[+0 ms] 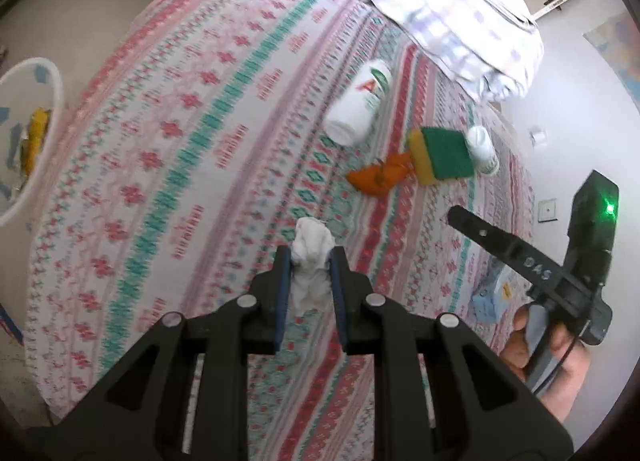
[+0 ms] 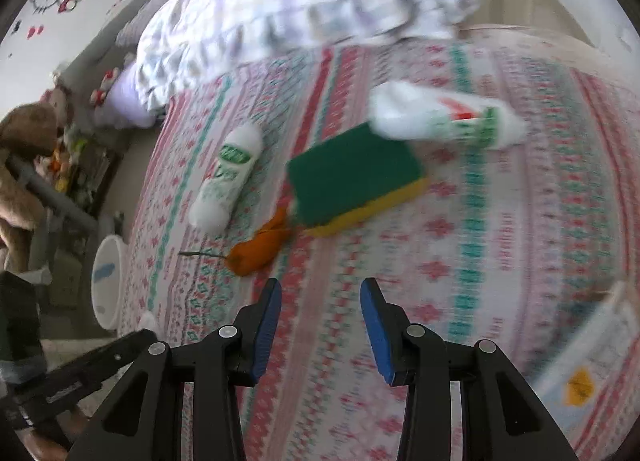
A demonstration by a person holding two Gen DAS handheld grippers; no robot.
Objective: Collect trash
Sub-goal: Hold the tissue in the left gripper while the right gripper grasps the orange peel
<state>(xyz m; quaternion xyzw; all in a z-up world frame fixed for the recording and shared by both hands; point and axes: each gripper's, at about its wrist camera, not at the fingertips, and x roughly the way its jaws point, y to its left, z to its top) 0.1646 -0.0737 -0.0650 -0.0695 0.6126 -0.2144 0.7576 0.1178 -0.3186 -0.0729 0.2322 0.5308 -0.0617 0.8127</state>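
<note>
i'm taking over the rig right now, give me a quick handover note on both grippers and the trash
Left gripper: shut on a crumpled white tissue, held above the bed.
Right gripper: open and empty, over the bedsheet near the orange scrap.
On the bed: sponge, large white bottle, small white bottle, orange scrap.
White bin stands on the floor beside the bed, some trash already inside.
Left to do: drop the tissue in the bin, then collect the rest.

- The left gripper [image 1: 311,261] is clamping a crumpled white tissue [image 1: 310,249] at frame centre.
- The right gripper [image 2: 320,301] is pointing downward, jaws parted (nothing between them), low in its frame.
</note>
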